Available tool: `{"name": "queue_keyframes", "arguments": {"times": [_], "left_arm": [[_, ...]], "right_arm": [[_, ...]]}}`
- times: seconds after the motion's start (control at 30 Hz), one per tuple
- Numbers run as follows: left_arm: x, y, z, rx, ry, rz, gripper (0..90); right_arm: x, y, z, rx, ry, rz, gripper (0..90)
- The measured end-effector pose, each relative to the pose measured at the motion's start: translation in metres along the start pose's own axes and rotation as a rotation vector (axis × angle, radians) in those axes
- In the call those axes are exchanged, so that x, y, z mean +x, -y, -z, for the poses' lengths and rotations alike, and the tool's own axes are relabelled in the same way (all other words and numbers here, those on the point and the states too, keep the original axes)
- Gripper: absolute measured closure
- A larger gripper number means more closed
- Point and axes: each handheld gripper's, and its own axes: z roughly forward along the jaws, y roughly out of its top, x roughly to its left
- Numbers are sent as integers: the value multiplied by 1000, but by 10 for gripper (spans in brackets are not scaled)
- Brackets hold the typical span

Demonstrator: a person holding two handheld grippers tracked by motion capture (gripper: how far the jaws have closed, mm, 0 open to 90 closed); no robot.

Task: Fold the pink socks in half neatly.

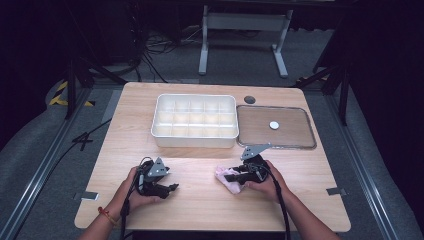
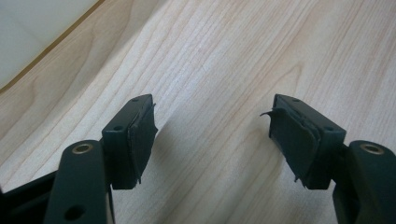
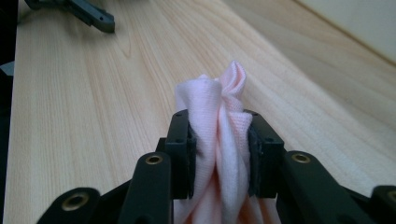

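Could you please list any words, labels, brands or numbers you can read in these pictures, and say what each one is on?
There is no readable text.
The white compartment tray, the flat tray with its white disc, the pink cloth and the left gripper and right gripper bear no lettering.
The yellow-and-black floor tape is a striped marking only.

On the table (image 1: 210, 200), a divided tray (image 1: 194, 120) sits at the far middle with a flat lid (image 1: 275, 127) just to its right, while a bunched cloth (image 1: 228, 179) lies nearer, right of centre.
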Motion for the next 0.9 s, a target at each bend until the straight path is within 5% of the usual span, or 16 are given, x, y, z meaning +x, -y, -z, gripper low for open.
{"name": "queue_keyframes", "arguments": {"times": [0.4,0.9], "left_arm": [[3,4,-7,-53,18,79,245],[5,4,-9,-60,16,72,201]], "right_arm": [[6,0,19,-50,89,68,670],[4,0,34,-82,149,93,669]]}}
